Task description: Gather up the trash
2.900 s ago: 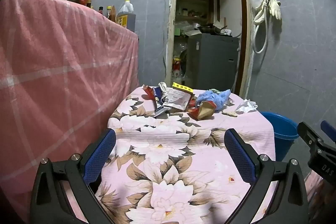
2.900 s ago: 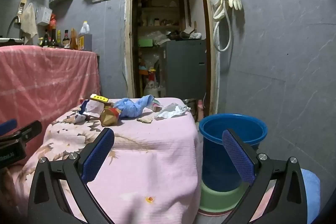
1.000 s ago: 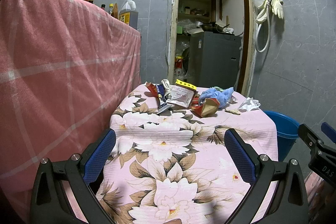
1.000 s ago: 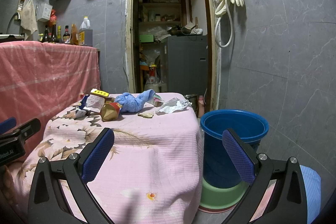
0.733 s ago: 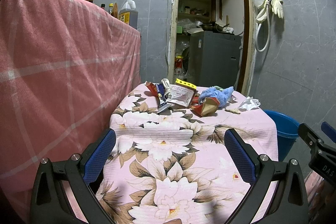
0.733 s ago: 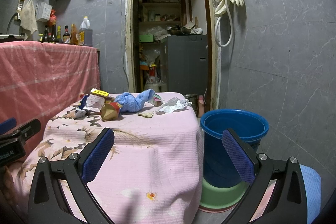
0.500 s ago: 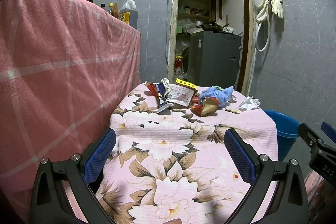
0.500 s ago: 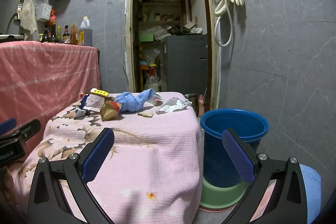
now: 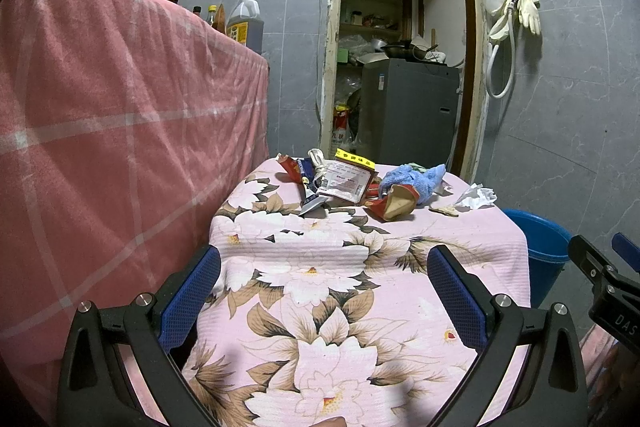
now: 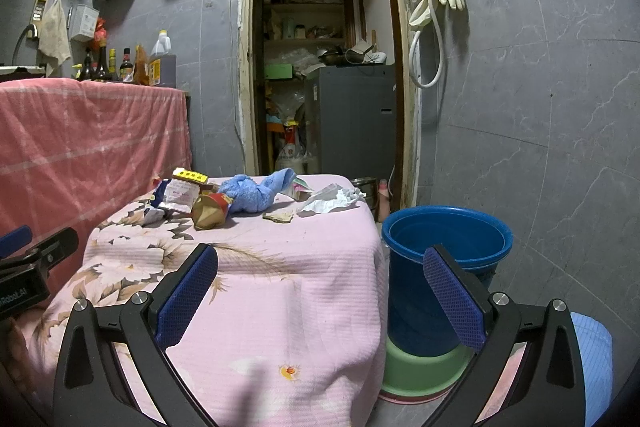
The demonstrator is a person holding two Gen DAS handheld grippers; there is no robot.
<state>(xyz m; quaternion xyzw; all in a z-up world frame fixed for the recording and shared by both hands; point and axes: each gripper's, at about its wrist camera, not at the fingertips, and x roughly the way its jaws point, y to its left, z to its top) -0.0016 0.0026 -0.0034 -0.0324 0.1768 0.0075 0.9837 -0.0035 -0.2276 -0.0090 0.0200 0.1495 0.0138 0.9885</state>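
Observation:
Trash lies in a heap at the far end of a table with a pink floral cloth (image 9: pixel 320 279): a white packet with a yellow strip (image 9: pixel 347 179), a crushed red-and-tan carton (image 9: pixel 394 203), a blue rag (image 9: pixel 416 179), a crumpled white tissue (image 9: pixel 478 195) and a tan scrap (image 9: pixel 444 209). The same heap shows in the right wrist view, with the carton (image 10: pixel 210 211), rag (image 10: pixel 256 195) and tissue (image 10: pixel 332 199). A blue bucket (image 10: pixel 446 259) stands on the floor right of the table. My left gripper (image 9: pixel 324 291) and right gripper (image 10: pixel 320 291) are open, empty, and well short of the trash.
A tall counter draped in pink checked cloth (image 9: pixel 120 131) stands close on the left, with bottles on top. An open doorway with a grey appliance (image 9: pixel 408 111) lies behind the table. The bucket sits in a green basin (image 10: pixel 424 367). Gloves and a hose (image 10: pixel 436 3) hang on the right wall.
Both grippers have held nearly still over the last second. Since 2.9 s ago both views have shifted slightly, with the table seen from a little farther back.

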